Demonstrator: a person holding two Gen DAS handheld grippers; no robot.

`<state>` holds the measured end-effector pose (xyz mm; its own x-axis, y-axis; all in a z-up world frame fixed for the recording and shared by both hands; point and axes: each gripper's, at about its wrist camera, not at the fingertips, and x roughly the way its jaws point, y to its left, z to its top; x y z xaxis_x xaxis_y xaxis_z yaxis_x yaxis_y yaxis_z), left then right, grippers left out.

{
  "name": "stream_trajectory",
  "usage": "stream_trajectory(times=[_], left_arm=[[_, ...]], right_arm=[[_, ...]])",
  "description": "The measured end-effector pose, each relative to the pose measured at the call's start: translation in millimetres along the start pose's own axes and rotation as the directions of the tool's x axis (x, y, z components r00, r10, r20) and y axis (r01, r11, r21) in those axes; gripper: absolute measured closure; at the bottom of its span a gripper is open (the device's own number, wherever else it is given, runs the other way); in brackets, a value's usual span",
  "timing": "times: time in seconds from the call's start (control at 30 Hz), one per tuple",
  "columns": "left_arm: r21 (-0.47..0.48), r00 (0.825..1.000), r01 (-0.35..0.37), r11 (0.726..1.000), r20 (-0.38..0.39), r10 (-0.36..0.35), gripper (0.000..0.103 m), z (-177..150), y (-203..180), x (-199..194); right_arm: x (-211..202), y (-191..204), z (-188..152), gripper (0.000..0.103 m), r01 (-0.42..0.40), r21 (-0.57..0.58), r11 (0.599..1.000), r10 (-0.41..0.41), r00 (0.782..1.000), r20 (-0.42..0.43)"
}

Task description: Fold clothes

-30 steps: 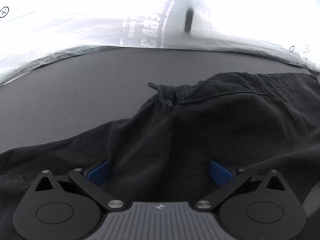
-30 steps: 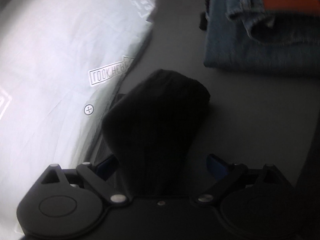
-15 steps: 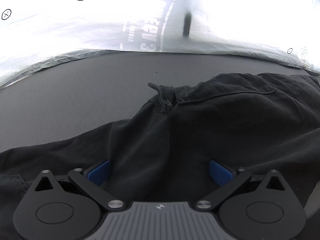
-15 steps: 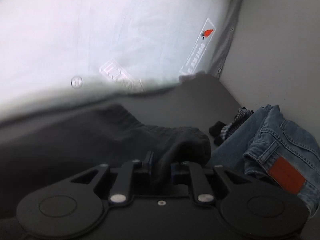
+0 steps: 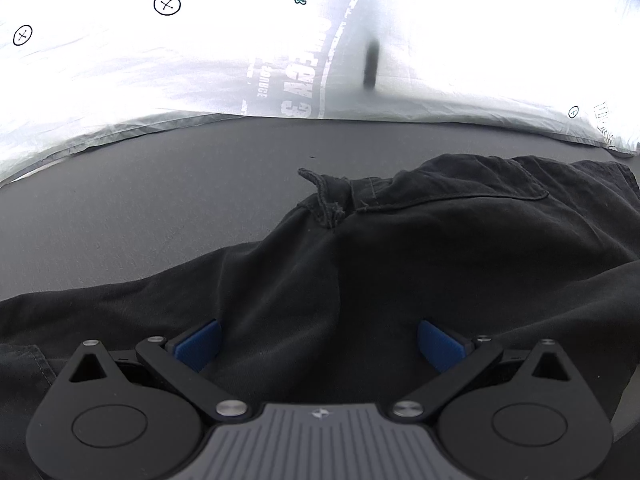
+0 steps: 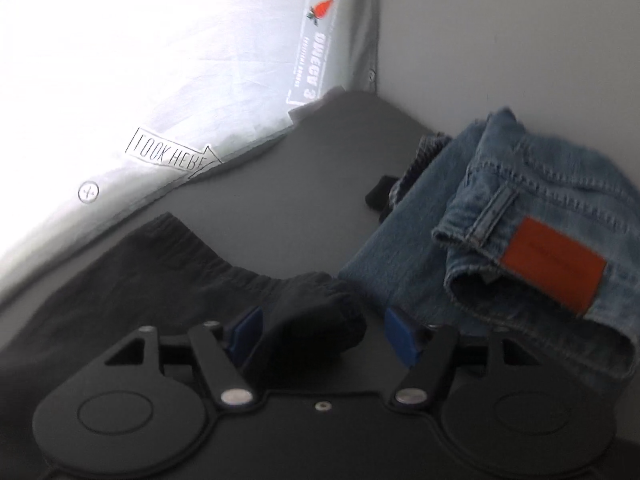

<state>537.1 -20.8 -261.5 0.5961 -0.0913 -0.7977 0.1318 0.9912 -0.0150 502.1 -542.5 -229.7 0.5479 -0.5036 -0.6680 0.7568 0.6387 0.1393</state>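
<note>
Black trousers lie spread on the dark grey table, with a belt loop and a pocket seam showing. My left gripper hovers low over them, open, its blue pads wide apart with flat cloth beneath. In the right wrist view the trousers' gathered elastic waistband runs toward my right gripper. Its jaws are opening, and a bunched fold of the black cloth sits loose between them, nearer the left pad.
A heap of blue jeans with an orange patch lies right of the right gripper, over a small dark garment. A bright white printed sheet borders the table's far side. A pale wall stands behind.
The right gripper rolled and lifted. It closed on the black waistband fold half a second ago and now its jaws stand apart again. The left gripper stays open over the trousers.
</note>
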Motion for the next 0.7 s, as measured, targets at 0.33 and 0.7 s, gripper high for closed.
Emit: stream_trajectory(times=[0.33, 0.7], left_arm=[[0.003, 1.000, 0.002, 1.000, -0.002, -0.002, 0.000, 2.2, -1.2, -1.3], [0.006, 1.000, -0.001, 1.000, -0.014, 0.001, 0.000, 5.6, -1.6, -0.3]], right_arm=[[-16.1, -15.7, 34.6, 0.091, -0.392, 0.210, 0.896, 0.363, 0.918, 0.163], [-17.0, 4.8, 2.9, 0.054, 0.074, -0.321, 0.944, -0.036, 0.992, 0.121]])
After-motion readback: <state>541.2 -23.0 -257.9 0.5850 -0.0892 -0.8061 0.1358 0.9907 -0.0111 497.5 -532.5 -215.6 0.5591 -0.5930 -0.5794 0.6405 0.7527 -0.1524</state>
